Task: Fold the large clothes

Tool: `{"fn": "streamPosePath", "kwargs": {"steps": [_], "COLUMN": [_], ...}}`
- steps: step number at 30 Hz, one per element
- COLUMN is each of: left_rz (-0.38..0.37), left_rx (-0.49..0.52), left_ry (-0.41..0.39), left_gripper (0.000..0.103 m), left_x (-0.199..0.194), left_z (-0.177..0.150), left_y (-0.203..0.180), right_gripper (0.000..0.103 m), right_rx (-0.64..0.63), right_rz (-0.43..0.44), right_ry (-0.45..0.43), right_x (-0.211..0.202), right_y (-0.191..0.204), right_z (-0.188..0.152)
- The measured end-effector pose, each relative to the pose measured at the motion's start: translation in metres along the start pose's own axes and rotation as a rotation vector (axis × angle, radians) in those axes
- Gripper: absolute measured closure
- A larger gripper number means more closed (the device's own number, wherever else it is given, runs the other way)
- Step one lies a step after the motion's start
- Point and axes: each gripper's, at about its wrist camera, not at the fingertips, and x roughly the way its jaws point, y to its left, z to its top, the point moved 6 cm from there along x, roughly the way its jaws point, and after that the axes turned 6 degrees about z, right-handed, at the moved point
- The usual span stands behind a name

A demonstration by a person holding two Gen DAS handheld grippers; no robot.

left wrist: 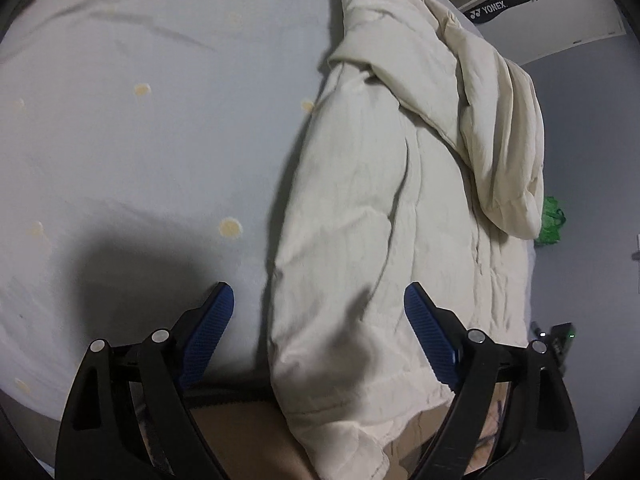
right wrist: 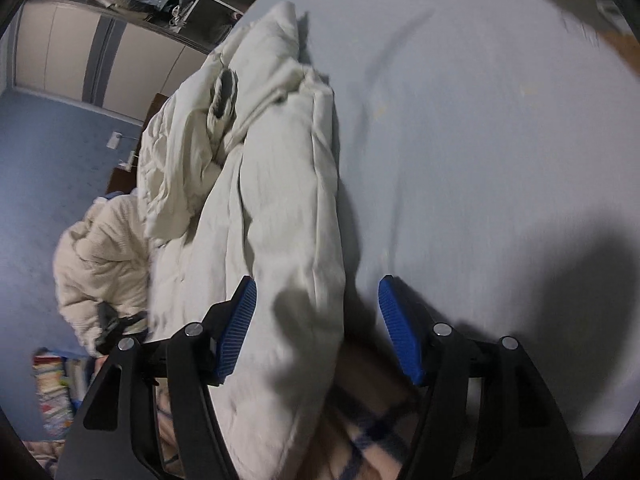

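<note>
A large cream padded garment point(left wrist: 384, 200) lies lengthwise along the edge of a pale blue bed sheet point(left wrist: 140, 140), folded into a long strip with a crumpled part on top at the far end. My left gripper point(left wrist: 319, 296) is open just above its near end, blue pads either side of the fabric's left edge. In the right wrist view the same garment point(right wrist: 280, 200) runs away from me. My right gripper point(right wrist: 318, 290) is open over its near end, not gripping it.
The sheet point(right wrist: 480, 160) spreads wide beside the garment. A black Yonex bag point(left wrist: 500, 4) and a green bag point(left wrist: 552, 220) are past the bed's edge. A person's cream-sleeved arm point(right wrist: 100, 264), a wardrobe point(right wrist: 80, 52) and checked bedding point(right wrist: 368, 440) show in the right wrist view.
</note>
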Motion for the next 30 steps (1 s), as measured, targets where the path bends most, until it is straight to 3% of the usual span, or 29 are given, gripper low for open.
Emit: {"fn": "streamPosePath", "kwargs": {"steps": [6,8,11,16,19,21,23,26,30], "left_rz": [-0.020,-0.059,-0.070,-0.131,-0.118,-0.129,-0.134,-0.143,-0.192], "left_rx": [0.037,0.050,0.078,0.094,0.162,0.184,0.215,0.271,0.306], "left_ry": [0.080,0.111,0.130,0.146,0.132,0.129,0.115,0.077,0.007], "left_gripper": [0.024,0.041,0.055,0.061,0.062,0.080,0.087,0.091,0.093], "left_x": [0.007,0.010,0.012,0.010,0.007,0.002,-0.003,-0.014,-0.040], "left_z": [-0.013,-0.019,-0.027,-0.039,-0.048,-0.050,-0.053,-0.055,-0.051], "left_y": [-0.007,-0.010,-0.013,-0.019,-0.032,-0.039,-0.047,-0.063,-0.078], "right_gripper": [0.043,0.043,0.046,0.072,0.075,0.075,0.075,0.080,0.087], "right_rx": [0.054,0.061,0.048,0.002,-0.025,-0.047,-0.058,-0.080,-0.115], "right_rz": [0.112,0.149,0.190,0.219,0.237,0.241,0.245,0.277,0.348], "right_ry": [0.073,0.085,0.103,0.110,0.112,0.124,0.144,0.157,0.112], "right_x": [0.006,0.007,0.011,0.007,0.003,0.000,-0.001,-0.005,-0.013], "right_y": [-0.002,0.000,0.008,0.020,0.027,0.032,0.034,0.040,0.057], "right_z": [-0.021,-0.024,-0.030,-0.034,-0.037,-0.041,-0.044,-0.049,-0.044]}}
